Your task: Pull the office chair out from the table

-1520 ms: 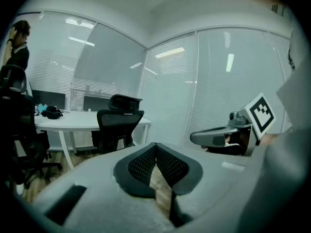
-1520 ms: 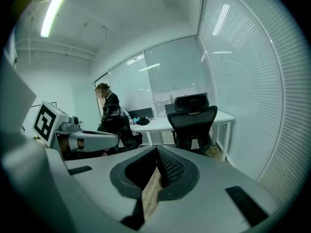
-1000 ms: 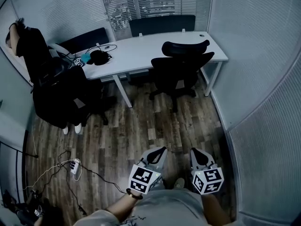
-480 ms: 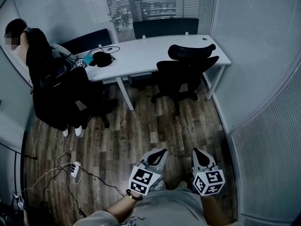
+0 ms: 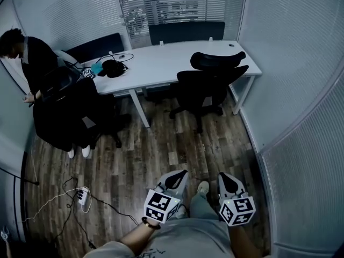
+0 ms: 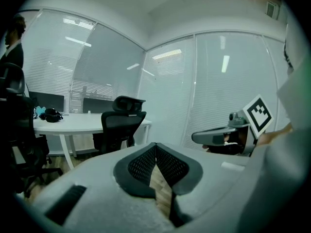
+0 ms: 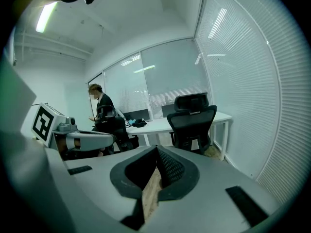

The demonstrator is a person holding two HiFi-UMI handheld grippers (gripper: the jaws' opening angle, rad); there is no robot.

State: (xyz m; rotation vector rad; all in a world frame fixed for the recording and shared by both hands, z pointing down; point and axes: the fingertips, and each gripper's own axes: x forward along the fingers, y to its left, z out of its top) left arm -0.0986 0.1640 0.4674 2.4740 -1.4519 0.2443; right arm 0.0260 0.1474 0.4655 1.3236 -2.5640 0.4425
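The black mesh office chair (image 5: 209,82) stands tucked against the right end of the white table (image 5: 161,58), far ahead of me. It also appears in the left gripper view as the chair (image 6: 119,125) and in the right gripper view as the chair (image 7: 193,120). My left gripper (image 5: 181,174) and right gripper (image 5: 225,177) are held side by side low in the head view, above the wooden floor and well short of the chair. Both are shut with nothing between the jaws, seen at the left gripper (image 6: 156,145) and the right gripper (image 7: 157,149).
A person in dark clothes (image 5: 27,52) stands at the left by a second black chair (image 5: 70,112). Black gear and cables (image 5: 113,66) lie on the table. A power strip with cords (image 5: 81,195) lies on the floor at the left. Blind-covered glass walls (image 5: 301,90) close the right side.
My own leg and shoe have come forward between the two grippers. The person at the left has lowered the arms and turned. Both grippers stay shut and have shifted only slightly.
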